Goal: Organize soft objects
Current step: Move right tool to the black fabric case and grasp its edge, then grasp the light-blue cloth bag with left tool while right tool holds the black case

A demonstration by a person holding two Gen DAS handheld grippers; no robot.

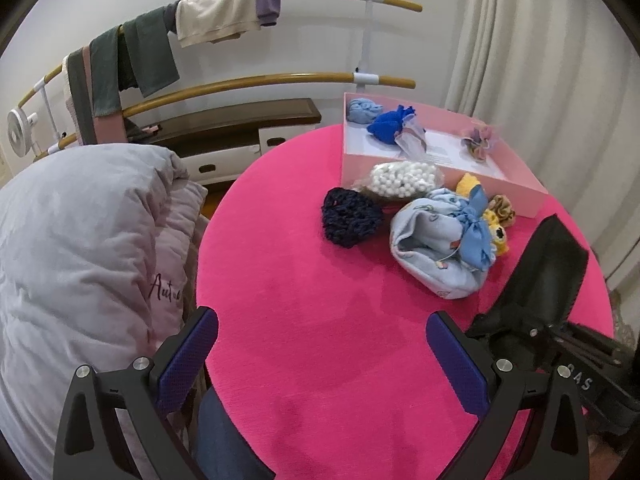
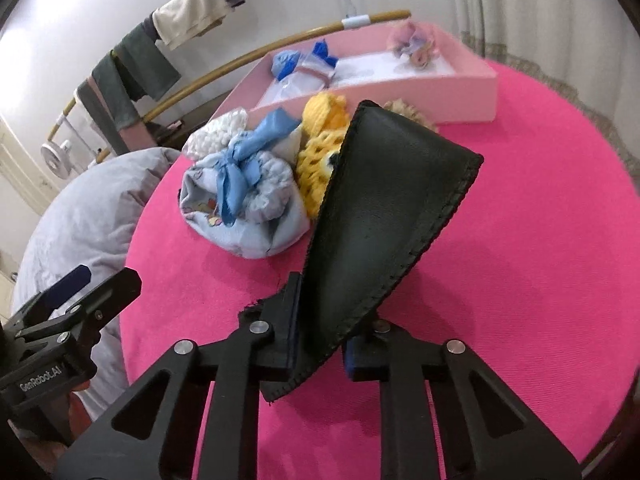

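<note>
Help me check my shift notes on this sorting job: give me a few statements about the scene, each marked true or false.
1. The right tongs are shut on the black leather pouch. True.
2. The left tongs hold the dark navy knitted net pouch. False: they are open and hold nothing; that pouch lies on the pink round table.
3. The shallow pink cardboard box holds nothing. False: a bright blue fabric bundle and other small soft things lie inside.
4. The light blue printed cloth bag with a blue ribbon bow lies on the table outside the box. True.
5. The bag of small white balls lies inside the box. False: it rests outside, against the box's near wall.
</note>
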